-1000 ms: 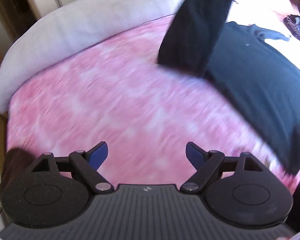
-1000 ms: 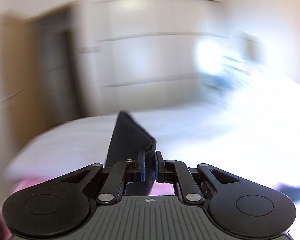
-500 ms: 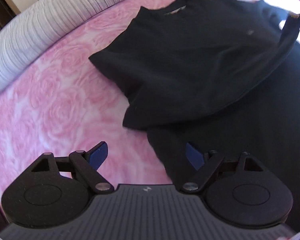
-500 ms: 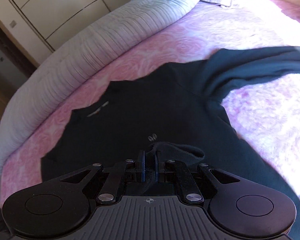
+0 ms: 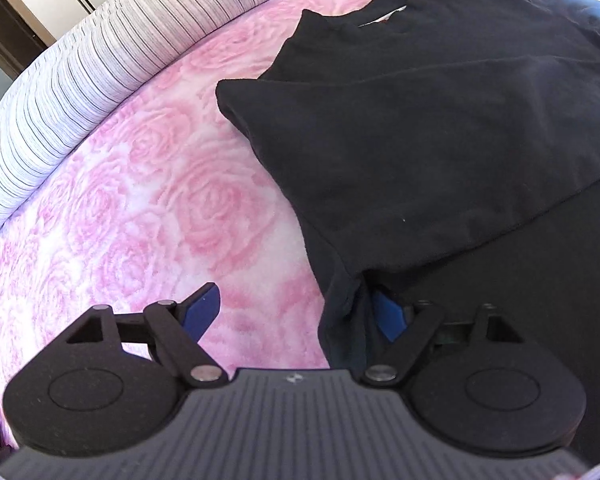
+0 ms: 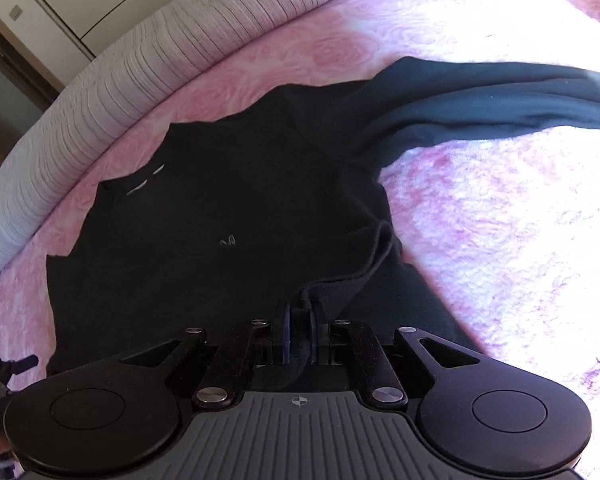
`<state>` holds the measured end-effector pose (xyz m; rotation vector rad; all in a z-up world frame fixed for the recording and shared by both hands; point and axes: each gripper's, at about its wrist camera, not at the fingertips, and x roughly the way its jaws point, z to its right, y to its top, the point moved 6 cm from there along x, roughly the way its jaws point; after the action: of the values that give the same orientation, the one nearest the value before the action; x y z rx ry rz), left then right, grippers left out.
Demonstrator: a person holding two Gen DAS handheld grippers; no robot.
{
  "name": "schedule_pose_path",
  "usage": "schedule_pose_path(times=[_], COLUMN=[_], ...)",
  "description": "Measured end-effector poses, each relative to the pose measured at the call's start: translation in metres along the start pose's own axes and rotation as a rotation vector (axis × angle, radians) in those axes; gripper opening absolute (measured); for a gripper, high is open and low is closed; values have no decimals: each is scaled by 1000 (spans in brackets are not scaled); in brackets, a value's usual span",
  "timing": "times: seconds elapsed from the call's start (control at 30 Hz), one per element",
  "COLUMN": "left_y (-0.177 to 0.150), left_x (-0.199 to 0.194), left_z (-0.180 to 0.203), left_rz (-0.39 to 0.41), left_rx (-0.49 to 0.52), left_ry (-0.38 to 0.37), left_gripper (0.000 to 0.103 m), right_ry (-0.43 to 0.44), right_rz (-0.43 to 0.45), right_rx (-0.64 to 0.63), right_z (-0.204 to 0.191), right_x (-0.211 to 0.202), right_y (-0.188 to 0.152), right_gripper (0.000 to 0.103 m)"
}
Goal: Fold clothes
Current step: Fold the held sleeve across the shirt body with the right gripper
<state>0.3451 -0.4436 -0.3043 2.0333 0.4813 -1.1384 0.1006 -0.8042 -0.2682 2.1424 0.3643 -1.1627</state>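
Sweater of black cloth lies spread on the pink rose-patterned bedspread, neckline toward the striped grey duvet that runs along the far edge of the bed. One sleeve is folded across the chest and reaches over the body, its cuff pinched between the closed fingers of the right gripper, low over the front of the garment. The other sleeve stretches out flat to the side over the bedspread, into a patch of strong sunlight. A small pale logo shows on the chest.

Left gripper hangs low at the sweater's side edge with its jaws spread wide; one blue pad sits over bare bedspread, the other is partly covered by a fold of the black cloth, and nothing is clamped between them. Beyond the duvet stand cream cupboard doors.
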Motion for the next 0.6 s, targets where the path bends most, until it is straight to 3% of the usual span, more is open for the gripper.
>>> schedule_pose_path(times=[0.17, 0.23, 0.33, 0.47, 0.6], left_y=[-3, -7, -11, -16, -21], left_x=[1, 5, 7, -3, -25], left_z=[-20, -25, -31, -27, -16], left_rz=[2, -12, -27, -30, -7], left_rx=[-130, -172, -212, -180, -109], left_ry=[-9, -20, -34, -70, -123], left_gripper=[79, 79, 79, 75, 75], right_ry=[86, 79, 0, -63, -76], right_rz=[122, 103, 13, -59, -69], right_rx=[-47, -45, 47, 220, 207], right_z=[-20, -14, 12, 46, 45], right_x=[-16, -11, 8, 14, 10], right_y=[19, 10, -13, -36, -35], right_gripper=[8, 8, 8, 8, 8])
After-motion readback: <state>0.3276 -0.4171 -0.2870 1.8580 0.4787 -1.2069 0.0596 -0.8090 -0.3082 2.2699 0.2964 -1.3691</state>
